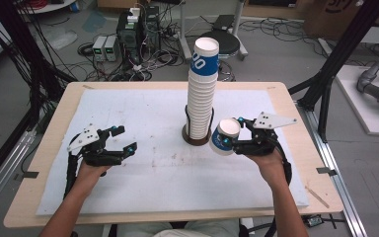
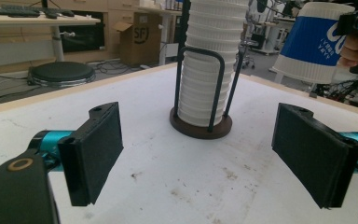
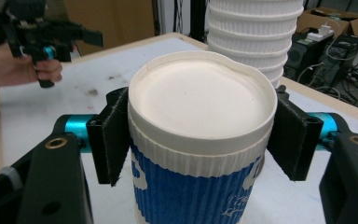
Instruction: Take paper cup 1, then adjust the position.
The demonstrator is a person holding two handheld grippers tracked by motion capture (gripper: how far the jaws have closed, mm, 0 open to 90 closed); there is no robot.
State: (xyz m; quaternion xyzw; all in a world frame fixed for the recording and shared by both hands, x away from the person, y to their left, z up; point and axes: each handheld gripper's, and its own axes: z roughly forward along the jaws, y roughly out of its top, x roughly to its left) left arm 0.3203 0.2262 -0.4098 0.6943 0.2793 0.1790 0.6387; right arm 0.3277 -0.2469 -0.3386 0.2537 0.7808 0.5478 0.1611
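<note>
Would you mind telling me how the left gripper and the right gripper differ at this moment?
The left gripper has its jaws spread wide with nothing between them, while the right gripper is clamped on a blue and white paper cup. The left gripper sits off to the left, whereas the right gripper holds its cup beside the cup stack. Both are black, handheld and above the white mat.

The stack (image 2: 213,60) loses its top to the frame edge in both gripper views, the held cup's (image 3: 200,154) lower half runs off the bottom, and its blue lettering stays unreadable.
</note>
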